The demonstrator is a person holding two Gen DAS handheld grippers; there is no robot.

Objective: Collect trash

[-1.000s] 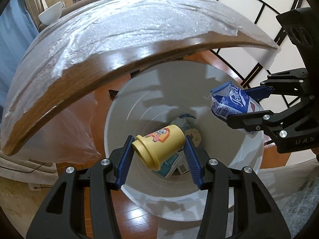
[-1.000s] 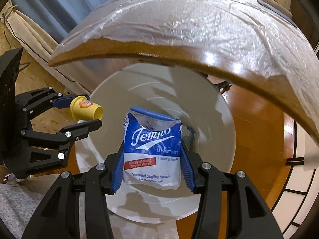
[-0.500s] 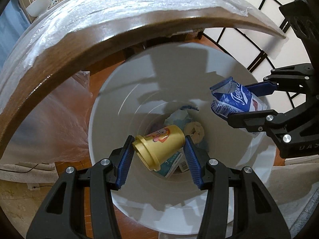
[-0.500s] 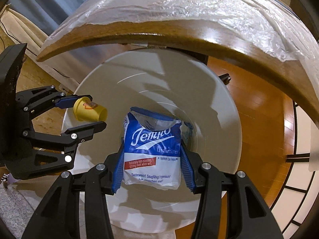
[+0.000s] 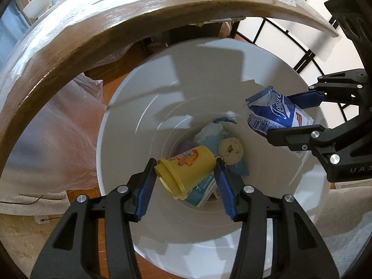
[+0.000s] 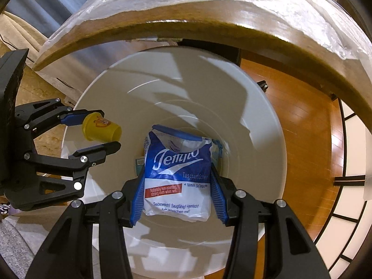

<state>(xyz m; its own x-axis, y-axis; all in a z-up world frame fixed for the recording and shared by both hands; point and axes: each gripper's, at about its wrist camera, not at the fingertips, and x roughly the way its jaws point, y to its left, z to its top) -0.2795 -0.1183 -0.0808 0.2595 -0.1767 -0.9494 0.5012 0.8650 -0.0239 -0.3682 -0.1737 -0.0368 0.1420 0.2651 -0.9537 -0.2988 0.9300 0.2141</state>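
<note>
Left wrist: left hand-held gripper (image 5: 183,176) clamps a glossy yellow cup (image 5: 186,171); right hand-held gripper (image 6: 176,186) pinches a crinkly tissue pack (image 6: 177,176).

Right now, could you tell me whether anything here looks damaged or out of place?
Only the tissue pack in the right gripper: its top is torn open. The yellow cup in the left gripper looks intact.

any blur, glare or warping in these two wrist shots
Left wrist view: fisheye bends the table edge into an arc; hard-edged shadows fall across the white bin; the yellow cup is sharp. Right wrist view: same bowing, glare on the bin wall, the tissue pack print mostly legible.
</note>
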